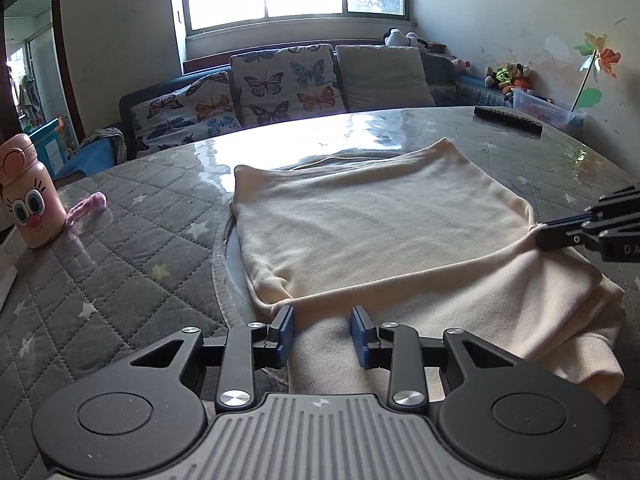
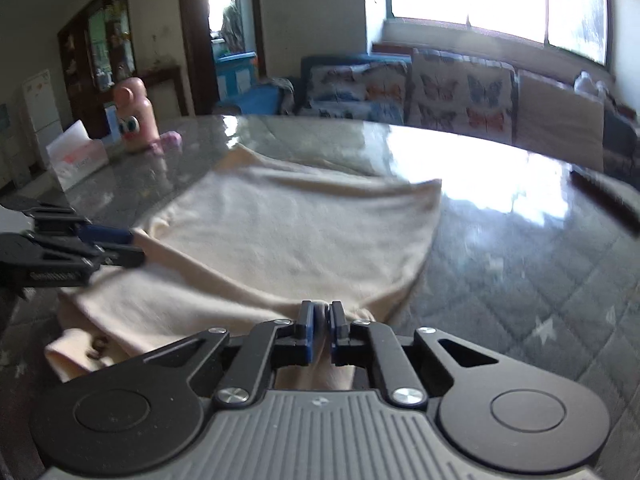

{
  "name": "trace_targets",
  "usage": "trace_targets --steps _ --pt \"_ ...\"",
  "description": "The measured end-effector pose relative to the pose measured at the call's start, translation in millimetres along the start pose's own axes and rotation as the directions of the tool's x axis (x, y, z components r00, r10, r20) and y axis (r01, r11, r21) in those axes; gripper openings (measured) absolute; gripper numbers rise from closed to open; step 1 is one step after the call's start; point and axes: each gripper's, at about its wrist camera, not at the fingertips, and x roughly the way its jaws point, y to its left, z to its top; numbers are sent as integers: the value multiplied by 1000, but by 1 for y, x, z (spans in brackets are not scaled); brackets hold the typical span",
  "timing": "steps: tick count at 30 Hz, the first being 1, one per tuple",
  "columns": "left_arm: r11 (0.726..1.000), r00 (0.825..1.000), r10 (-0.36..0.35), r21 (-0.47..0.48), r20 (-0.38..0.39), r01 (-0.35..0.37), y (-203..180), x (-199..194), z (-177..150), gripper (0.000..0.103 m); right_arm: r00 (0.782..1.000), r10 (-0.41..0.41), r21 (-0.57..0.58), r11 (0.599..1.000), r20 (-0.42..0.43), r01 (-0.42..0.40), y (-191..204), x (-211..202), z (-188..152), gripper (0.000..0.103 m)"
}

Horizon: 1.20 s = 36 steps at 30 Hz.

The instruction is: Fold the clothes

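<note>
A cream garment [image 1: 380, 232] lies partly folded on the quilted table [image 1: 120, 260], with a folded layer on top and more cloth bunched at its near right. My left gripper [image 1: 322, 320] hovers at the near left corner of the fold, jaws apart, cloth lying under and between the fingers without being pinched. My right gripper [image 2: 322, 314] is shut on a bunched edge of the garment [image 2: 288, 232]. In the left wrist view the right gripper [image 1: 538, 234] grips the fold's right corner. In the right wrist view the left gripper [image 2: 134, 246] sits at the cloth's left edge.
A pink cartoon bottle [image 1: 30, 196] and a small pink item [image 1: 90, 206] stand on the table's left. A dark remote [image 1: 508, 118] lies at the far right. A tissue box [image 2: 78, 156] sits near the bottle. A sofa with butterfly cushions [image 1: 280, 80] is behind the table.
</note>
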Motion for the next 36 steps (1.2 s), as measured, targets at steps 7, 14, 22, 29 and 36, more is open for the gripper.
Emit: trace_targets --steps 7,14,22,29,36 --pt "1000 1000 -5 12 25 5 -4 -12 5 34 998 16 -26 1000 56 -14 5 -18 4 12" --pt "997 999 -36 65 31 34 -16 -24 1 37 997 77 -116 991 17 -74 29 -12 -2 27" --pt "990 999 -42 138 20 39 -17 -44 -17 48 998 67 -183 981 -11 -68 39 -17 -19 44" --pt "965 999 -41 261 14 36 -22 -67 -38 53 998 61 -222 973 -9 -61 41 -24 -26 51" --pt "923 997 -72 382 35 53 -38 -77 -53 54 998 54 -237 970 -14 -55 42 -28 -30 54"
